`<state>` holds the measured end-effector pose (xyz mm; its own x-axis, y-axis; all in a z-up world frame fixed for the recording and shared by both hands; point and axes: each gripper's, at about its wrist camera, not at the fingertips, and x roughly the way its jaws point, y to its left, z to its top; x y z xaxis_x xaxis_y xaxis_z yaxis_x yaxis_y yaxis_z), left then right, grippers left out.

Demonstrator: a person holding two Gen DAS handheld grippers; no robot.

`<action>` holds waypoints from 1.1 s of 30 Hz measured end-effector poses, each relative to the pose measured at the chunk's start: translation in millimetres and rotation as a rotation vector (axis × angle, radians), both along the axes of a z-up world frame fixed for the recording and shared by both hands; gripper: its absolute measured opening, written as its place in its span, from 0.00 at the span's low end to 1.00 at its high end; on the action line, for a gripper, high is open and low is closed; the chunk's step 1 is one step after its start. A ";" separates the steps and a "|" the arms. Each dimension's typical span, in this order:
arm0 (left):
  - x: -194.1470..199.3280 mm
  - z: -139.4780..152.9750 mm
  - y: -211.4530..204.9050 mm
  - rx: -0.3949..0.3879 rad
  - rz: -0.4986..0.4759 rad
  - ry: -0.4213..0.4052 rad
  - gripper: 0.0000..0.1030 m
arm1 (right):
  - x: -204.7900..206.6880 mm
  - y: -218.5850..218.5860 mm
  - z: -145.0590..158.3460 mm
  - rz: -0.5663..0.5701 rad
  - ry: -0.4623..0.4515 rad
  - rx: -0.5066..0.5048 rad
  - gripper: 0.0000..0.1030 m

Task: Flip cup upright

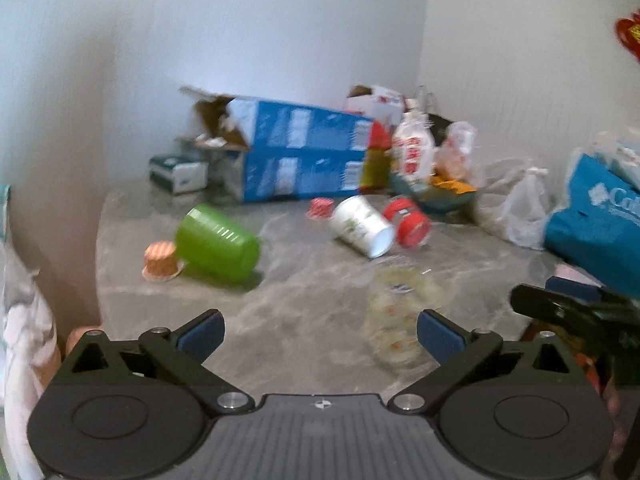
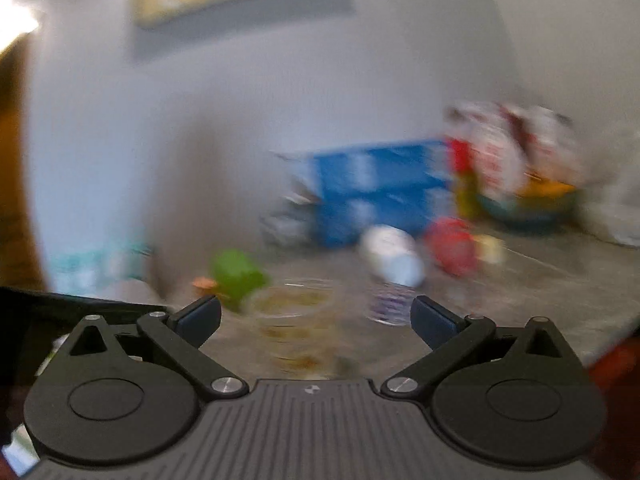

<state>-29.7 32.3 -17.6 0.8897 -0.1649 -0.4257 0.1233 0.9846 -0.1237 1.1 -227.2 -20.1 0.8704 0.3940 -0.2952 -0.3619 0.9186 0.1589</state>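
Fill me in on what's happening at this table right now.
Nothing is being held yet. The left gripper and right gripper both hang open above the grey table. Several cups lie tipped on their sides: a green cup, a white cup, a red cup and a clear glass nearest the grippers. The right view is blurred.

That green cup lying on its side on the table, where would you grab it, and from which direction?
Probably across its round wall near the middle, coming down from above. The green cup lies tipped over, its closed bottom pointing up and left and resting against a small orange striped cup, so that end is crowded. The top of its side is bare, and the left gripper has its fingers wide open.
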 end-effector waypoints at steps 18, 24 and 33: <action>-14.6 13.3 -55.0 0.024 0.005 0.094 1.00 | -15.7 -32.4 24.7 0.004 0.084 -0.058 0.99; -14.6 16.2 -60.4 0.041 0.018 0.101 1.00 | -15.4 -34.6 27.3 0.029 0.091 -0.070 0.99; -15.4 17.6 -62.3 0.038 0.016 0.106 1.00 | -20.4 -37.7 28.5 0.037 0.081 -0.061 0.99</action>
